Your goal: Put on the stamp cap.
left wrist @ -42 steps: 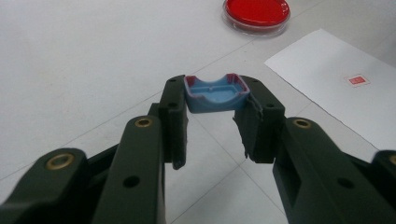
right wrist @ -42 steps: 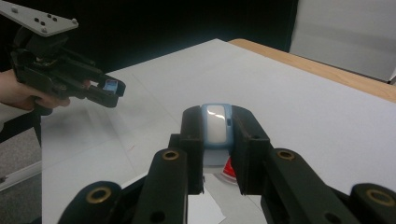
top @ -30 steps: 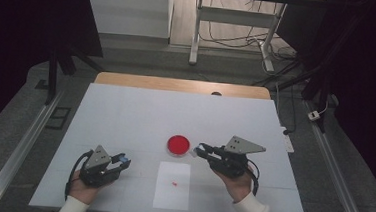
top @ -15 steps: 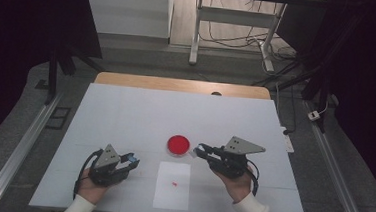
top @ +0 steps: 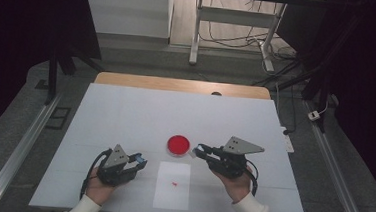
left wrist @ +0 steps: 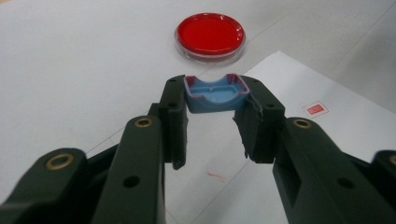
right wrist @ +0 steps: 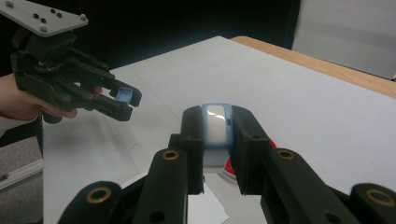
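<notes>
Left tongs (left wrist: 212,100) clamp blue cap (left wrist: 215,93); sheet's red stamp (left wrist: 315,109) unreadable.

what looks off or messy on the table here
One small oddity: a faint red smear marks the white paper sheet below the left gripper, apart from the neat printed red square. The red dish sits flat, nothing spilled.
</notes>
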`<state>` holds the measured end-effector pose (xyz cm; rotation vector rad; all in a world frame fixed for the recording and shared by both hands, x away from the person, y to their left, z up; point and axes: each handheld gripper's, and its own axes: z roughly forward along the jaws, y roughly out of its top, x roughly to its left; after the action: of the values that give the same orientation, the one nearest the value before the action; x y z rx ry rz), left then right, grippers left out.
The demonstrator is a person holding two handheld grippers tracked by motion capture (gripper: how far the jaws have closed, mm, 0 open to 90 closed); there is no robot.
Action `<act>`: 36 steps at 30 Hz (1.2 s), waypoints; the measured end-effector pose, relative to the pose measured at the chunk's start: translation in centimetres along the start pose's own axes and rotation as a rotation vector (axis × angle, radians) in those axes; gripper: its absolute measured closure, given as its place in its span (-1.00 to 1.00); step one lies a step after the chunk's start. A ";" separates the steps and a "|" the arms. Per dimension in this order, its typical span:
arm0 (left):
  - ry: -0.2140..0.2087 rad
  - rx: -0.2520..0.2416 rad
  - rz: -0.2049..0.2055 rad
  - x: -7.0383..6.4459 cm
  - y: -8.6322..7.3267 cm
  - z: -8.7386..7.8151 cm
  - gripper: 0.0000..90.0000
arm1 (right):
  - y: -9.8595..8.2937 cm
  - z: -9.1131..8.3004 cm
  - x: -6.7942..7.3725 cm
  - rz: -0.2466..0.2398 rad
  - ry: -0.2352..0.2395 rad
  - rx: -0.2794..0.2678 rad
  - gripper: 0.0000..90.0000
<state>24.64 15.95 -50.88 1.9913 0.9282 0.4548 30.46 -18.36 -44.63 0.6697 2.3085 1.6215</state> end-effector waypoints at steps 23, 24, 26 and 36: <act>-0.053 0.012 0.035 -2.1 2.2 3.0 0.42 | -0.1 0.2 0.1 0.008 0.002 0.002 0.67; -0.055 0.011 0.035 -2.2 2.3 3.2 0.42 | -0.1 0.2 0.2 0.009 0.001 -0.001 0.67; -0.060 0.011 0.043 -2.5 2.7 3.6 0.42 | -0.1 0.2 0.2 0.009 0.001 -0.001 0.67; -0.086 0.011 0.067 -3.9 3.4 5.4 0.42 | -0.1 0.3 0.2 0.010 -0.019 0.009 0.67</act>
<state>26.87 8.77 -50.97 2.0405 0.8143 0.3983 30.41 -18.07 -44.86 0.6969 2.3045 1.6035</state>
